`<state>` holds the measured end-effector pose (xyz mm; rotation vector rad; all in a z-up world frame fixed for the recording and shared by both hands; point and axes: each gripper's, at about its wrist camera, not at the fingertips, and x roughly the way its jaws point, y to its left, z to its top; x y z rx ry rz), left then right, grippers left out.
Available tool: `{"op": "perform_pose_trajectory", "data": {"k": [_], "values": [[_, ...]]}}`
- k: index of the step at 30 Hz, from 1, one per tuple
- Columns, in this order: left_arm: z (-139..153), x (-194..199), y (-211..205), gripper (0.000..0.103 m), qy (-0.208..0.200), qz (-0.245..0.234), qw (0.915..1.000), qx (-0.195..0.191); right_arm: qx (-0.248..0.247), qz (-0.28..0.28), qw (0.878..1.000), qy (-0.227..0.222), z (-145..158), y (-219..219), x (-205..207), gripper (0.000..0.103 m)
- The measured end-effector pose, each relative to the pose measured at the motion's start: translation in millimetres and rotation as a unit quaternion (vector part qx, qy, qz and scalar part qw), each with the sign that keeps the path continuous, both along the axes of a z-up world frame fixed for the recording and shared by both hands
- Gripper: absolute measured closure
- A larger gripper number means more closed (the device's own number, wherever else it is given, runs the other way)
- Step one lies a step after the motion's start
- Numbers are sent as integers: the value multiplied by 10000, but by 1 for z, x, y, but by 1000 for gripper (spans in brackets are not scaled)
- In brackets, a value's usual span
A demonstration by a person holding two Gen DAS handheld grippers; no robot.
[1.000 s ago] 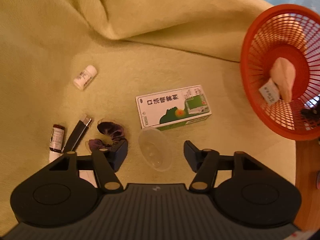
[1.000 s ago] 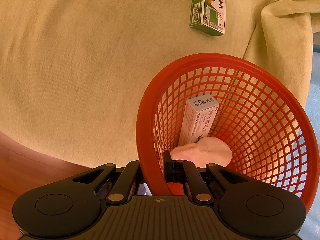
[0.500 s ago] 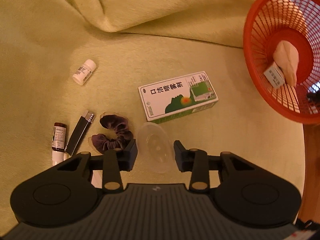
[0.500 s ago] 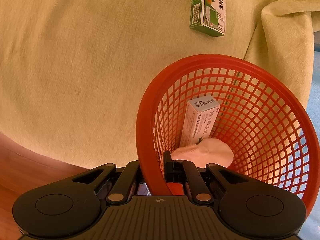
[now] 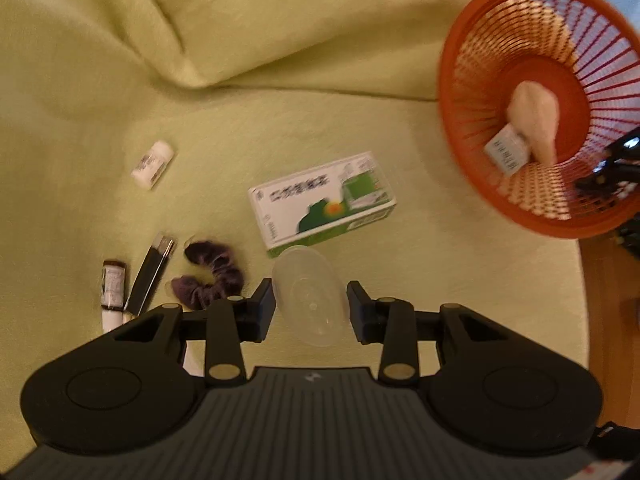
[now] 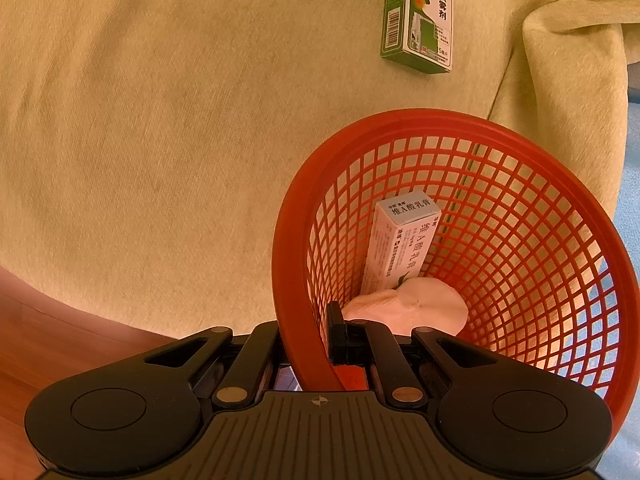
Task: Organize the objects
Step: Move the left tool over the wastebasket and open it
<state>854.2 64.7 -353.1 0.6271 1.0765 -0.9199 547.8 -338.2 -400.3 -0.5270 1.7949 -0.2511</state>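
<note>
A clear plastic cup (image 5: 310,296) sits between the fingers of my left gripper (image 5: 311,306), which is shut on its sides. Just beyond it lies a green-and-white medicine box (image 5: 322,204), also seen at the top of the right wrist view (image 6: 418,16). My right gripper (image 6: 310,332) is shut on the near rim of the red mesh basket (image 6: 288,240), held tilted. The basket (image 5: 452,92) contains a white-and-blue box (image 6: 400,248) and a pale pink pad (image 6: 412,308).
On the yellow-green blanket (image 5: 280,40) lie a white pill bottle (image 5: 153,164), a purple scrunchie (image 5: 212,276), a black stick-shaped item (image 5: 150,276) and a small brown vial (image 5: 113,288). A blanket fold rises behind. A wooden surface (image 6: 40,340) borders the blanket.
My left gripper's fingers have closed in from wide apart onto the clear cup, and the left view has shifted and blurred. The right gripper keeps its grip on the basket rim.
</note>
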Motion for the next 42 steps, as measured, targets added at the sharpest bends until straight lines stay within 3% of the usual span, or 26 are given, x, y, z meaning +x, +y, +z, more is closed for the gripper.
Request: {"op": "perform_pose_trajectory", "data": {"k": [10,18,20,21,22,23,27,32,42], "values": [[52,-16,-51,70,297,-824,9933,-751,-13,5,10000,-8,1,1,-2,101],[70,-27,-115,70,630,-1388,9792,-1340,-25,-28,10000,-53,3,-1,-5,101],[72,-27,-128,70,858,-1484,9717,-1624,-21,-33,10000,-67,3,-2,-5,102],[74,-27,-133,68,1032,-1546,9654,-1831,-19,-32,10000,-74,3,-2,-4,102],[74,-27,-136,50,1146,-1572,9613,-1953,-16,-30,10000,-80,3,-2,-5,102],[75,-27,-140,43,1155,-1575,9603,-1990,-14,-26,10000,-84,3,-2,-5,102],[74,-27,-141,44,1055,-1570,9627,-1934,4,-26,9999,-106,2,-4,-5,102],[65,-21,-127,44,915,-1407,9720,-1646,13,-26,9999,-121,1,-3,-5,102],[53,-4,-65,44,396,-887,9884,-1168,12,5,9999,-111,0,-2,-5,101]]}}
